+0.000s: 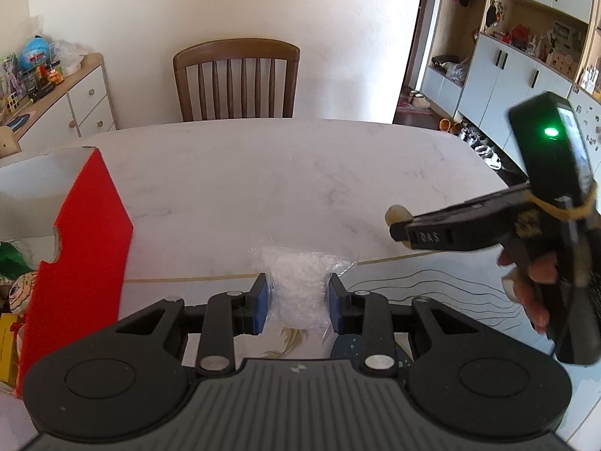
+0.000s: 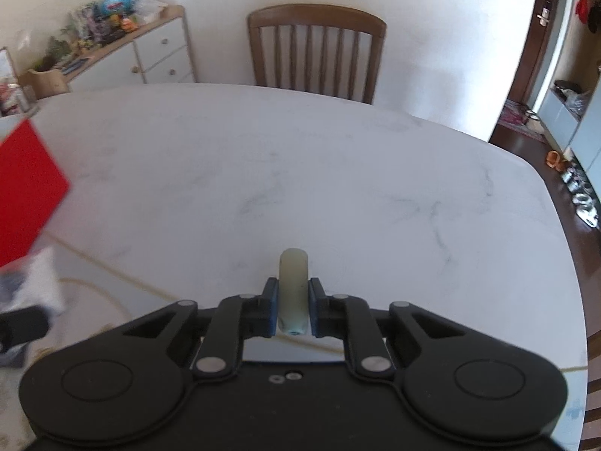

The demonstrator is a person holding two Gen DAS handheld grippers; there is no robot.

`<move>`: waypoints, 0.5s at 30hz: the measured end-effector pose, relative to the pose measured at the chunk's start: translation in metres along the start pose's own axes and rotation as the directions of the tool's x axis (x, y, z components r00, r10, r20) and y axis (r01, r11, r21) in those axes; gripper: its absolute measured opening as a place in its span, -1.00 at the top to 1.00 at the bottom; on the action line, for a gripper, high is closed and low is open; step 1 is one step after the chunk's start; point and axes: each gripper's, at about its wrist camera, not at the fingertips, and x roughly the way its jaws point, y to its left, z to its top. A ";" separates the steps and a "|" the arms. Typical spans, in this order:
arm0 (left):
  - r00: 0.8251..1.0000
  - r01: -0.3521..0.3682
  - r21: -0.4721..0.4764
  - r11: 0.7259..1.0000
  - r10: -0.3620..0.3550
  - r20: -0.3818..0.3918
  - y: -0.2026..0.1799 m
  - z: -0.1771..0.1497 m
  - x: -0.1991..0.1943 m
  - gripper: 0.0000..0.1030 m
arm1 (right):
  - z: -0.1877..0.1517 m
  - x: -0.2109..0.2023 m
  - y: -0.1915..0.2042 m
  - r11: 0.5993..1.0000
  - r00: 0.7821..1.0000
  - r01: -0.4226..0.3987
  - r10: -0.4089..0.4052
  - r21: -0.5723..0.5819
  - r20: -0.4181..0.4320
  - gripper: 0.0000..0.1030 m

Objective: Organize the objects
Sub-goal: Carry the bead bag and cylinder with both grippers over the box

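Observation:
My left gripper (image 1: pixel 299 298) is shut on a clear plastic bag of white granules (image 1: pixel 298 285) and holds it above the near part of the table. My right gripper (image 2: pixel 293 308) is shut on a pale cream cylinder (image 2: pixel 293 293), a tube that points forward between the blue pads. In the left wrist view the right gripper (image 1: pixel 402 227) shows at the right, held by a hand, with the cylinder's tip (image 1: pixel 396 213) sticking out. A red box (image 1: pixel 75 263) with an open top stands at the left; it also shows in the right wrist view (image 2: pixel 26 188).
The white marble table (image 1: pixel 281 173) stretches ahead, with a wooden chair (image 1: pixel 236 79) behind it. A printed mat (image 1: pixel 432 285) covers the near table edge. A dresser with clutter (image 1: pixel 56 86) stands at the left. Toys (image 1: pixel 15 289) lie left of the red box.

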 end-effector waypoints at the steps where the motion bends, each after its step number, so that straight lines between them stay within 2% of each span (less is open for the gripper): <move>1: 1.000 0.003 -0.003 1.000 -0.003 0.000 0.002 0.000 -0.002 0.40 | -0.001 -0.006 0.003 1.000 1.000 -0.012 0.012 0.005 0.002 0.72; 6: 1.000 0.027 -0.030 0.999 -0.027 -0.009 0.015 0.001 -0.019 0.40 | -0.004 -0.042 0.021 0.998 0.998 -0.065 0.065 0.011 0.025 0.72; 15: 0.999 0.046 -0.028 0.999 -0.045 0.021 0.047 0.002 -0.066 0.40 | -0.006 -0.105 0.066 0.991 0.988 -0.130 0.127 0.028 0.090 0.73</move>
